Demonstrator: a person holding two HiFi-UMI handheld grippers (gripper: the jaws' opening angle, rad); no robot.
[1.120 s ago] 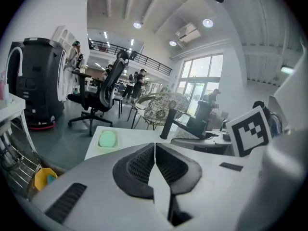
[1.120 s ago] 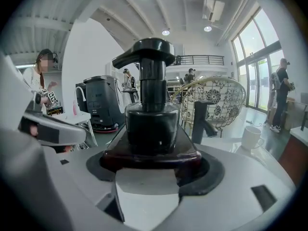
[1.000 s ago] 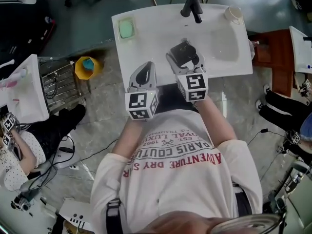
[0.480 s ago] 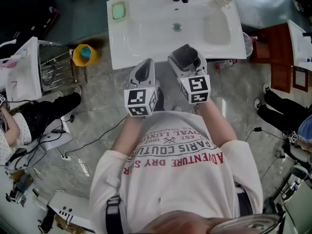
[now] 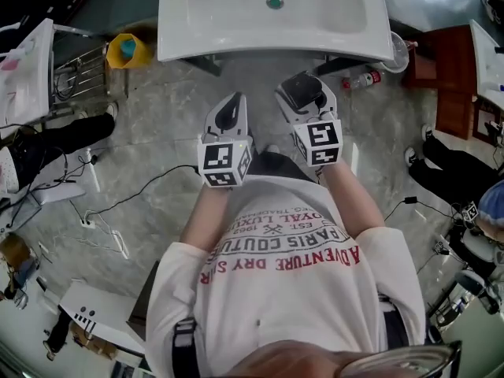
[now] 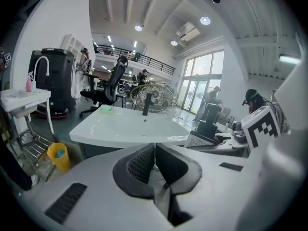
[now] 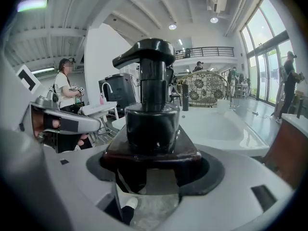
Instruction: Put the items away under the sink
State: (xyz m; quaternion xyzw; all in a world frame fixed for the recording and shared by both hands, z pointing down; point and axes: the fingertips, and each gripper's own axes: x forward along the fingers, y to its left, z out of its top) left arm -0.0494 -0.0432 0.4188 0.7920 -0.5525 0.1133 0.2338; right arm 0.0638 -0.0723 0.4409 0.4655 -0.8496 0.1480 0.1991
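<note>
Nearest of all, a white t-shirt (image 5: 276, 290) with red print along the bottom of the head view, two bare forearms reaching forward out of it. Then the left tool (image 6: 154, 159): shut tight, dark pads (image 6: 137, 165) pressed flat together, holding nothing. Just to its right, the right tool (image 7: 153, 163), clamped on a dark pump bottle (image 7: 151, 114). Grips it right under the brownish shoulder, with the bottle standing upright and the pump spout pointing left in the right gripper view. Both tools side by side at about the same level, out over grey marbled floor (image 5: 157, 132), short of the white sink (image 5: 236, 46), so no bottle under there yet. Black cable (image 5: 134, 199) trailing across the floor off to the left.

Further out, that sink across the top of the head view, with a drain (image 5: 274, 2) in the middle of the basin. Also a black faucet (image 6: 146, 104) and a small green thing (image 6: 107, 108) on its far side, seen from the left gripper view. Dark space below the front edge, too shadowy to make out. Left of the sink, a yellow bucket (image 5: 126, 50) with something blue in it, right beside a wire rack (image 5: 75, 73). Right of the sink, a clear plastic bottle (image 5: 364, 79) lying on the floor near a reddish-brown cabinet (image 5: 453, 77).

Way at the back in the gripper views: tall windows (image 6: 202, 76), a black office chair (image 6: 113, 83), a person in a white top (image 7: 62, 93).
</note>
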